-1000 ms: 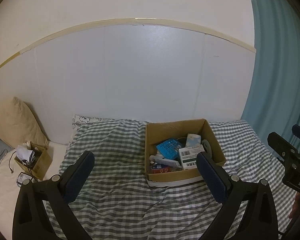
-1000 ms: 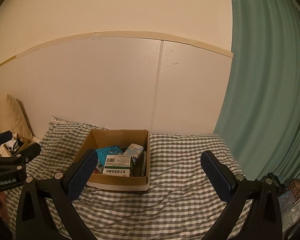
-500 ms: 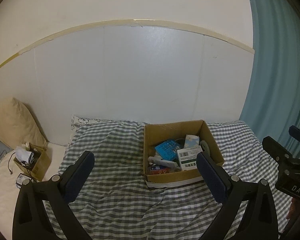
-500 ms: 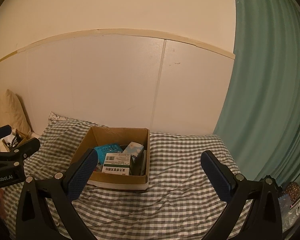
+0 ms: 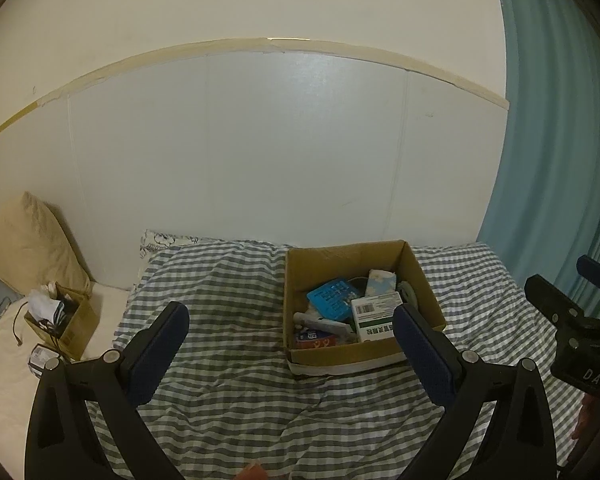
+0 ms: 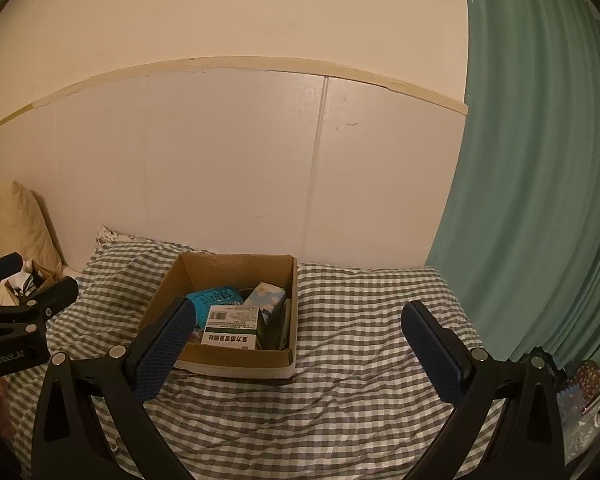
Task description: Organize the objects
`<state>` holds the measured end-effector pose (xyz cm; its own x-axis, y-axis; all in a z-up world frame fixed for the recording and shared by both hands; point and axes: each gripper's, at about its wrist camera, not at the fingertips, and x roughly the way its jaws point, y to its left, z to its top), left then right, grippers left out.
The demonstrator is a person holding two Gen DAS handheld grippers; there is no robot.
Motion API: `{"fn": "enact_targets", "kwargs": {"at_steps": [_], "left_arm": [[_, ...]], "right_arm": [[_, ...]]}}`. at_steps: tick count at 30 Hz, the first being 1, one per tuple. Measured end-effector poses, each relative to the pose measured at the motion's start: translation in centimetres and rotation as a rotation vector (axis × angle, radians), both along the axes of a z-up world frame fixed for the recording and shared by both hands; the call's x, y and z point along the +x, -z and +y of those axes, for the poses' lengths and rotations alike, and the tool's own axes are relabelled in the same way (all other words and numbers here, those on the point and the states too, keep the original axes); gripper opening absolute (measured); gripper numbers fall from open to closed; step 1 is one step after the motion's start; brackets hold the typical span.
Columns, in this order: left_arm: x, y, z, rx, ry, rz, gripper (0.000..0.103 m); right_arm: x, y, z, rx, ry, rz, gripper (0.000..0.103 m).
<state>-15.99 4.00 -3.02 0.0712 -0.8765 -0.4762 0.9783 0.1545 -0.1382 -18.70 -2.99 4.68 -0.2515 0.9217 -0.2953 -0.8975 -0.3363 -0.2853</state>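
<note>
An open cardboard box [image 5: 340, 356] sits on a grey checked bed cover [image 5: 228, 280]; it also shows in the right wrist view [image 6: 236, 360]. Inside lie a white and green carton [image 5: 376, 318], a blue packet [image 5: 332, 298], a pale tissue pack [image 5: 382, 280] and other small items. The carton [image 6: 232, 326] and tissue pack [image 6: 266, 298] show in the right wrist view too. My left gripper [image 5: 290, 340] is open and empty, held short of the box. My right gripper [image 6: 298, 340] is open and empty, to the box's right.
A smaller cardboard box [image 5: 66, 326] with cables and cloths stands at the far left beside a beige pillow [image 5: 24, 240]. A white panel wall [image 5: 260, 152] backs the bed. A teal curtain [image 6: 540, 200] hangs at the right, with small items [image 6: 580, 396] at its foot.
Both grippers have drawn back and risen slightly, so the box looks a little farther off and lower. Both stay open and empty.
</note>
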Motion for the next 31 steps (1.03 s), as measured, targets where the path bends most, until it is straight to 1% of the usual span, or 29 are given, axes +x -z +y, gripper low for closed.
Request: {"fn": "enact_targets", "kwargs": {"at_steps": [13, 26, 31], "left_arm": [[0.0, 0.2, 0.0, 0.009, -0.003, -0.005, 0.103], [-0.7, 0.3, -0.1, 0.020, -0.009, -0.037, 0.103], [-0.9, 0.3, 0.0, 0.014, -0.008, -0.045, 0.103]], "right_arm": [[-0.2, 0.3, 0.2, 0.000, 0.001, -0.014, 0.103], [-0.2, 0.4, 0.2, 0.001, 0.000, -0.018, 0.103], [-0.2, 0.4, 0.2, 0.000, 0.000, -0.018, 0.103]]}}
